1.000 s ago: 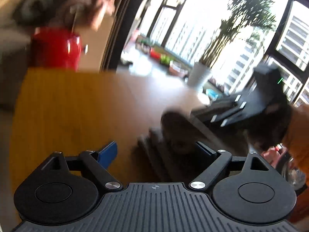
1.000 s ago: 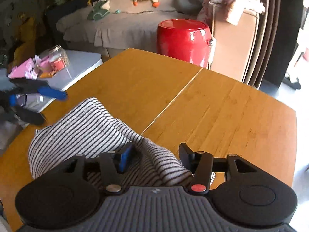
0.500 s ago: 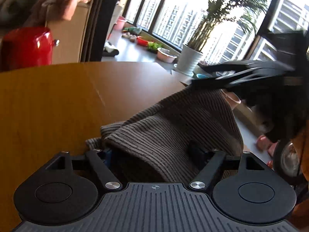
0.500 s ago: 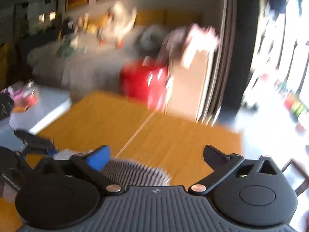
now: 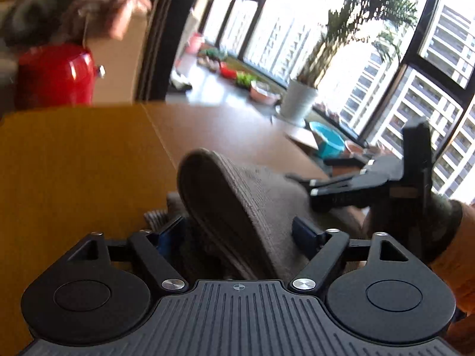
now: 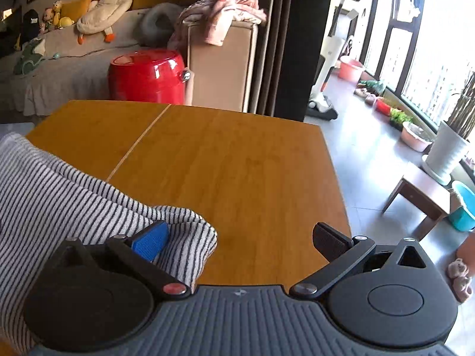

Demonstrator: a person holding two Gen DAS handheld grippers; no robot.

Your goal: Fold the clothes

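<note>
Right gripper (image 6: 240,237) has opened, striped garment (image 6: 59,195) released (table (image 6: 237,163)).

The striped garment (image 6: 53,195) is cut off by the left edge; the left fingers (image 5: 305,233) are partly hidden by its folds. The red pot (image 5: 55,75) is blurred.

Probably living room: sofa (image 6: 59,68), toys.

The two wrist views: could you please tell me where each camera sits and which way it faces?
Left wrist: on the left tongs, facing the windows; striped garment between its fingers, right tongs and a sleeve showing.
Right wrist: on the right tongs, open, facing the sofa; only its own fingers show.
Shared: garment, wooden table, red stool.
</note>
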